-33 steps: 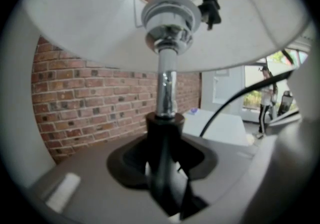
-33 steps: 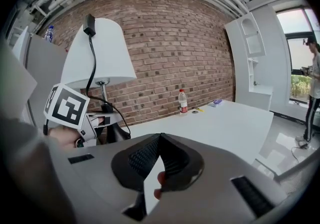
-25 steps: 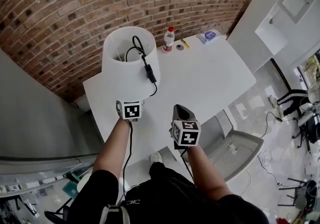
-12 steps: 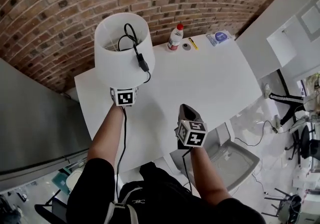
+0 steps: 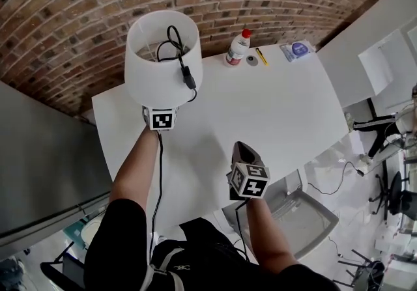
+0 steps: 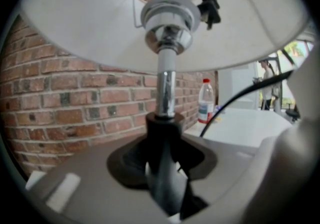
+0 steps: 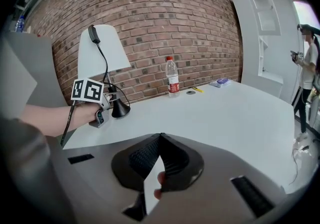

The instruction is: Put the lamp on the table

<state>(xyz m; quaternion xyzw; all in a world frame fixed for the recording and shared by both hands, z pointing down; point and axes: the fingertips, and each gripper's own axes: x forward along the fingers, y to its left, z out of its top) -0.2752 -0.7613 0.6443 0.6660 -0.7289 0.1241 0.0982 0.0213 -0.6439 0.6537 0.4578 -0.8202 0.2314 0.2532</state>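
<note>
Head view: has carried lamp [image 5: 163, 55] farther over table [image 5: 273, 107] toward brick wall [image 5: 78, 3], and lower, vs. 1 sec ago. Holds it w/ left gripper [image 5: 161, 112]; right gripper [image 5: 242, 148] pinched shut, empty. Prob. close to set-down.
Left gripper view: clamps lamp's black foot [image 6: 162, 138].
Right gripper view: shows foot at tabletop near left edge; can't tell if touching.
Counted: 1 lamp, 1 table, 1 bottle [image 7: 172, 80], 2 grippers.
</note>
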